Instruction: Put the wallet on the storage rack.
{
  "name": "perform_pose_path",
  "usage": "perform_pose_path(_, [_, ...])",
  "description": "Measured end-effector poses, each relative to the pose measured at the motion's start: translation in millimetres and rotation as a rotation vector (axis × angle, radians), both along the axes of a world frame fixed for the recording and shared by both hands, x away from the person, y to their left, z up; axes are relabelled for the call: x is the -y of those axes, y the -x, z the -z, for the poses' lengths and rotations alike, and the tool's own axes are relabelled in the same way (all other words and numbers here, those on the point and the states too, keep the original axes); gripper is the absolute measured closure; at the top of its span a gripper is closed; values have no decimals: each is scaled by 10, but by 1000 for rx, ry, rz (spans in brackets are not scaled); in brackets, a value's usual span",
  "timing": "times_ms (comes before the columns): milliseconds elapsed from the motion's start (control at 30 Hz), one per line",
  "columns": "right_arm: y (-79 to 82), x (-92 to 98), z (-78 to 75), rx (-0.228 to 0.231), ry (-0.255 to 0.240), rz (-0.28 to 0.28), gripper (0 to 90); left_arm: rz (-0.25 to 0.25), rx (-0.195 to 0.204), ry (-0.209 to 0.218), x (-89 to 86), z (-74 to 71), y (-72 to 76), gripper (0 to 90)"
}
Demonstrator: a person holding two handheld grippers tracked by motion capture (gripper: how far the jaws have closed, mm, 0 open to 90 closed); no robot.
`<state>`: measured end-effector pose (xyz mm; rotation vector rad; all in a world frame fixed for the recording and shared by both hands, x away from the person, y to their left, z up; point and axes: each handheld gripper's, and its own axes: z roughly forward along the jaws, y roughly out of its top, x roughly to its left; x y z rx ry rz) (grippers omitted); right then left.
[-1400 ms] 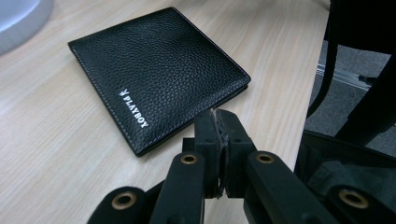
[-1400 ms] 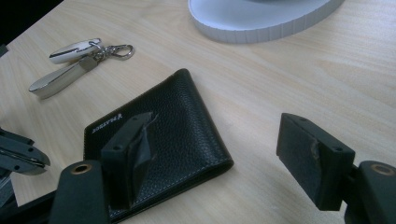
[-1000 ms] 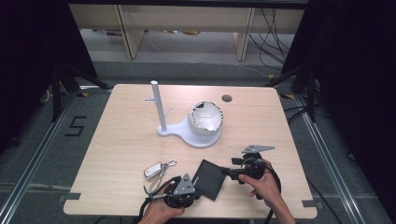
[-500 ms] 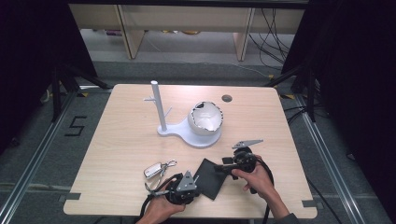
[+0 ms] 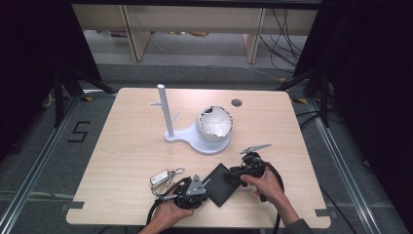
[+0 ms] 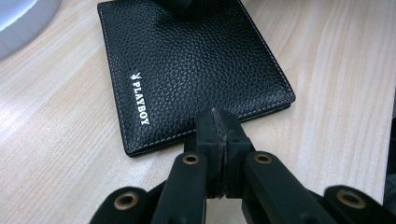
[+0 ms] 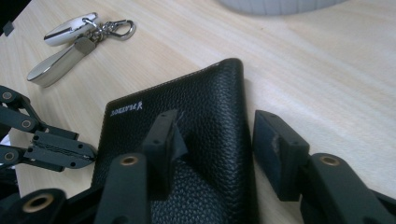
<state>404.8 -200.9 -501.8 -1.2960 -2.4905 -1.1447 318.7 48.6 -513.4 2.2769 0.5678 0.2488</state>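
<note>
A black leather wallet (image 5: 221, 184) (image 6: 187, 60) (image 7: 196, 121) lies flat on the wooden table near its front edge. My left gripper (image 5: 207, 187) (image 6: 219, 130) is shut with nothing between its jaws, its tip at the wallet's near-left edge; it also appears in the right gripper view (image 7: 88, 151). My right gripper (image 5: 234, 173) (image 7: 217, 140) comes at the wallet from the right. Its jaws have just been closing and stand partly apart. One jaw rests over the wallet's top, the other on the table beside its folded edge.
A key fob with a metal tag and clip (image 5: 163, 176) (image 7: 70, 46) lies left of the wallet. A white stand (image 5: 195, 139) with an upright post (image 5: 164, 109) and a white cracked-looking bowl (image 5: 214, 124) occupies the table's middle. A round hole (image 5: 236, 103) sits far back.
My right hand has moved left and a little down onto the wallet's right side, with its jaws narrower than before. The left hand and the wallet have stayed put.
</note>
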Motion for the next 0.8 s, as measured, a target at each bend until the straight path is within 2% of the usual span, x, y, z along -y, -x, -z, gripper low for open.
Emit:
perform_pose_path(200, [-45,4,41,-42,-38,-1,560,1,-11,20,5,8,-5,886])
perform_pose_path(333, [-78,66,78,-93,-93,22,608,2,-8,11,1,6,-7,887])
perform_pose_path(367, [-79,78,82,-104,-123,19,636,1,-9,5,-1,2,-8,888])
perform_pose_path(400, [-77,88,77,-110,-125,27,651,1,-9,5,-2,3,-7,888])
perform_pose_path(467, [-93,138,70,-109,-167,11,689,2,-10,14,2,8,-7,888])
perform_pose_path(500, [-90,148,57,-103,-164,25,700,4,-7,6,-2,5,-10,888])
perform_pose_path(567, [-84,164,28,-128,-210,17,717,9,-12,9,-1,3,-6,888])
perform_pose_path(600, [-79,172,12,-112,-202,24,720,1,-14,19,5,7,-2,889])
perform_pose_path(633, [-63,169,-18,-153,-186,50,724,8,-12,11,0,4,-5,889])
perform_pose_path(667, [-60,176,-28,-163,-222,17,727,6,-12,13,2,5,-4,889])
perform_pose_path(733, [-57,166,-39,-144,-224,7,742,8,-11,14,2,6,-5,889])
perform_pose_path(767, [-42,161,-65,-160,-217,10,750,7,-12,15,3,7,-4,889])
perform_pose_path(800, [-40,143,-65,-129,-226,17,761,7,-12,16,3,7,-4,889])
